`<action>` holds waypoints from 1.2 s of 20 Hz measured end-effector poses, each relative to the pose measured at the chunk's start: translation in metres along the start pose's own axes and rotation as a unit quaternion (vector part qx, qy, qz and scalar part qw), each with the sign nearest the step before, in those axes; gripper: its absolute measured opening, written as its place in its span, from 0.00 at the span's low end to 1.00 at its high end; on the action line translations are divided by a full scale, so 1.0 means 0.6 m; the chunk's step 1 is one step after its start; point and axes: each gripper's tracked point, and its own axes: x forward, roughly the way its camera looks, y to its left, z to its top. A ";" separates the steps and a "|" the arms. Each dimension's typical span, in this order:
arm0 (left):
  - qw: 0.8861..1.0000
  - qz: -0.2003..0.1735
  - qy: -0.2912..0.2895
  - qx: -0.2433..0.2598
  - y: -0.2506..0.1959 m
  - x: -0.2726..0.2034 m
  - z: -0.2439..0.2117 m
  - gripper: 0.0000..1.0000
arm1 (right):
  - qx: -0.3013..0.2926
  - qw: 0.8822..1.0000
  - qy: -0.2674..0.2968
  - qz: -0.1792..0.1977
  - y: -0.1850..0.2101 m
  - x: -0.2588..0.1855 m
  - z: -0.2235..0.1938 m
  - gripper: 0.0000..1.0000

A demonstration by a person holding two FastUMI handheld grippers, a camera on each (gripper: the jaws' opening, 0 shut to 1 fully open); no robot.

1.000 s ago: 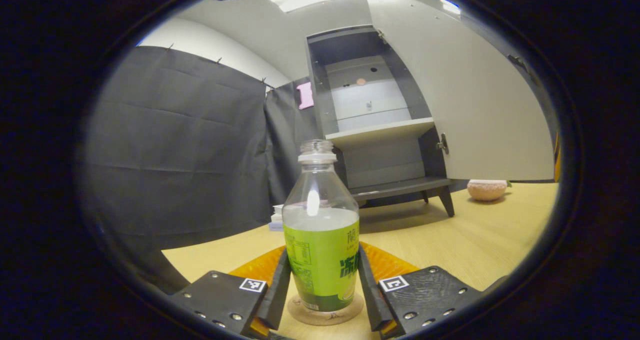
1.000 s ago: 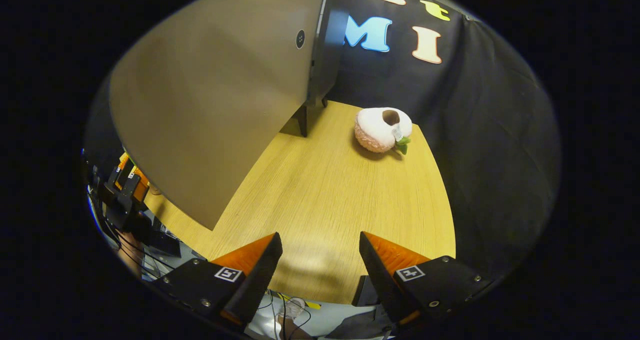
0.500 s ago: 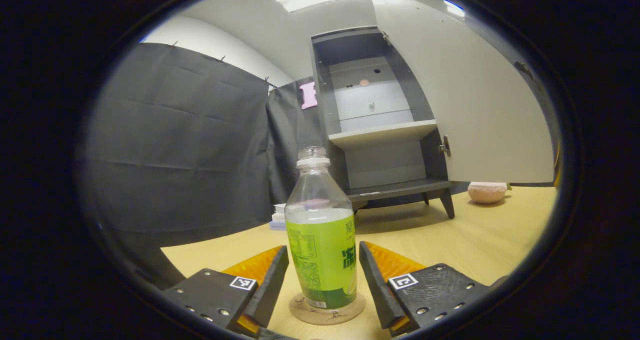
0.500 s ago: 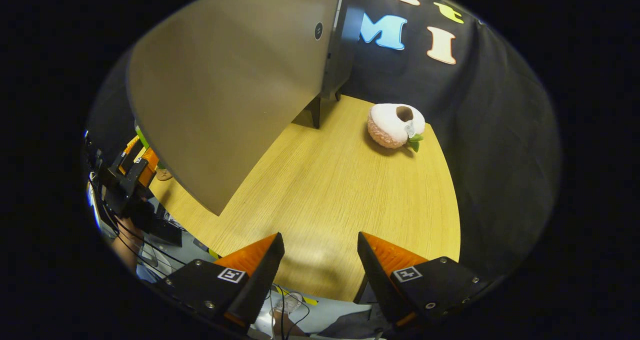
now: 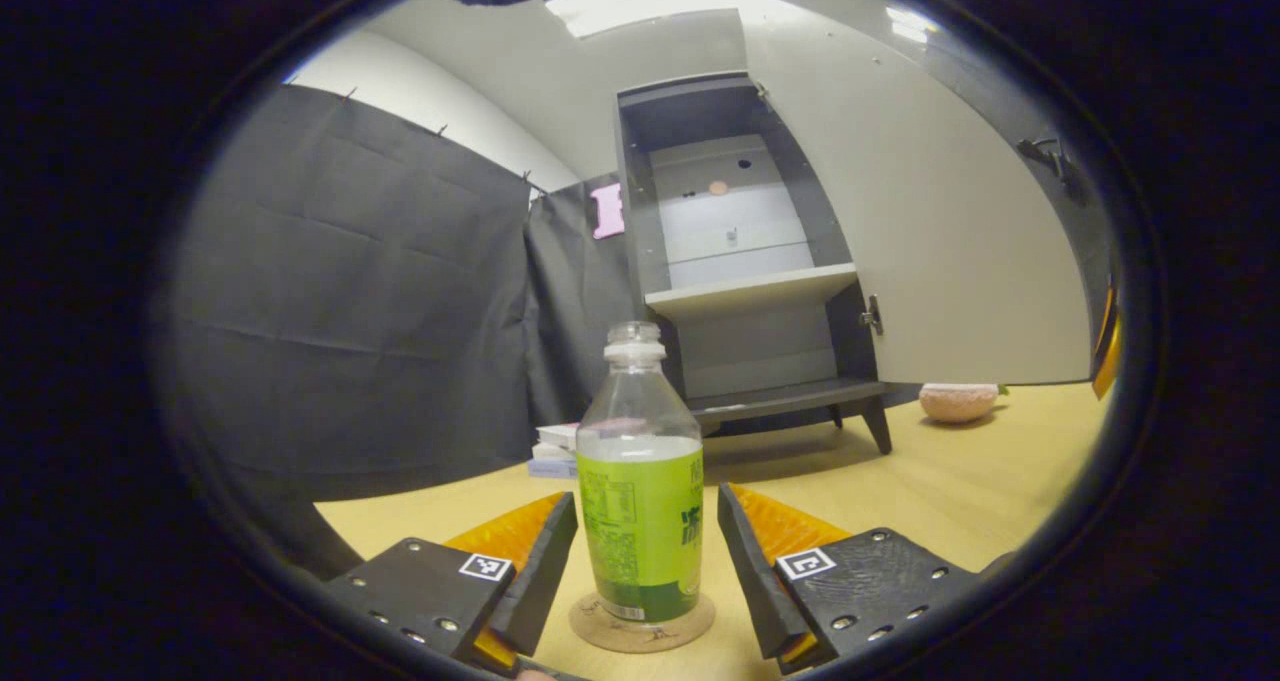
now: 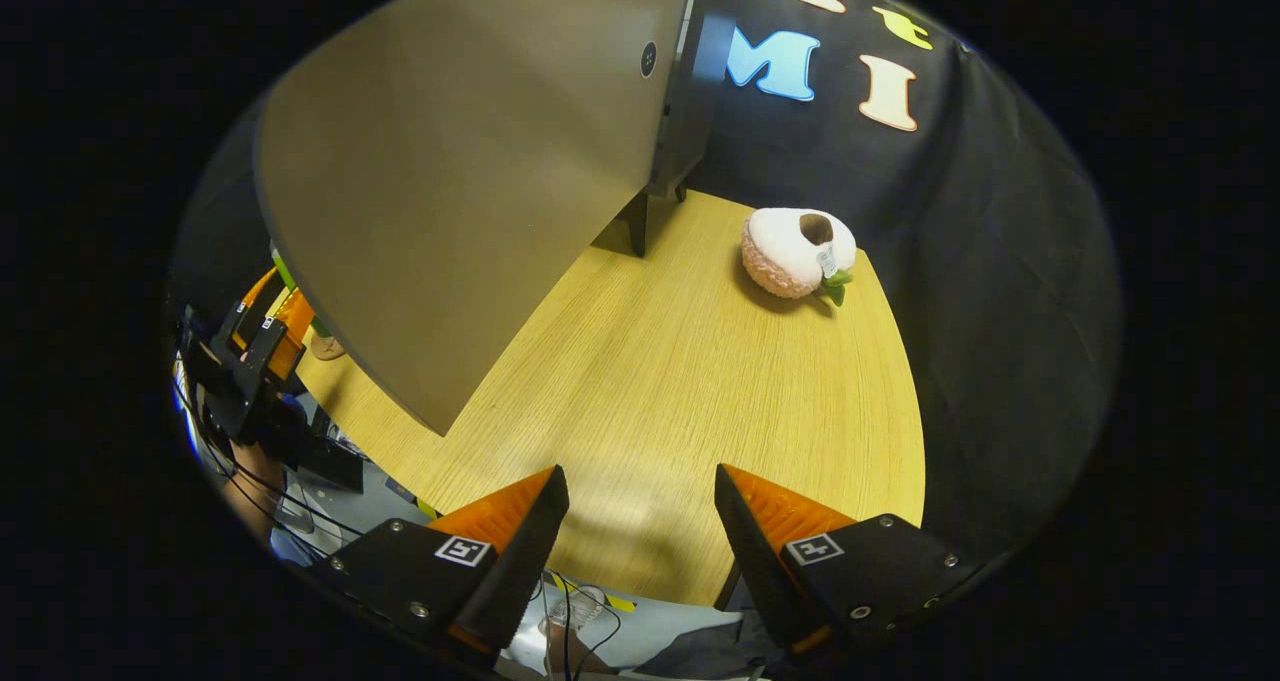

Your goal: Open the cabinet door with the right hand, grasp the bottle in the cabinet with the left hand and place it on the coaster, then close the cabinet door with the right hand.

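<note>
In the left gripper view the bottle (image 5: 640, 501) stands upright on the round coaster (image 5: 642, 626), on the desk (image 5: 960, 481) in front of the cabinet (image 5: 740, 261). It has a green label, some pale liquid inside and a clear neck with a pale ring at the top. The left tool (image 5: 647, 561) is wide: its two fingers sit on either side of the bottle with a clear gap on each side, so neither one touches it. The cabinet stands at the far edge of the desk on short dark legs, with its door (image 5: 950, 231) swung open to the right. A pale shelf divides the inside. A small stack of flat things (image 5: 553, 451) lies near the far left edge of the desk, by the cabinet's left side, and a pink plush toy (image 5: 958, 402) rests on the desk beyond the door.

In the right gripper view the right tool (image 6: 640, 531) is also wide and holds nothing, hovering over the near edge of the desk (image 6: 700, 401). The outer face of the open door (image 6: 460, 171) spreads across the upper left. The plush toy (image 6: 797, 251) lies near the far right corner, just beside the black cloth wall. The left tool (image 6: 255, 346) shows small at the far left, past the door's lower edge, with a hand (image 6: 240, 466) below it.
</note>
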 end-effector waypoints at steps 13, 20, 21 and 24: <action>1.000 0.002 0.018 0.009 0.012 -0.026 0.003 0.80 | -0.002 1.000 0.005 0.003 0.003 0.002 -0.017 0.91; 1.000 0.005 0.015 -0.006 0.018 -0.043 0.066 0.84 | 0.004 1.000 -0.001 -0.002 -0.007 -0.008 -0.018 0.91; 1.000 -0.002 0.015 -0.005 0.012 -0.048 0.082 0.84 | 0.009 1.000 -0.004 -0.006 -0.014 -0.011 -0.016 0.91; 1.000 -0.012 0.021 -0.004 0.014 -0.068 0.149 0.84 | 0.039 0.999 -0.018 -0.022 -0.037 -0.016 -0.007 0.90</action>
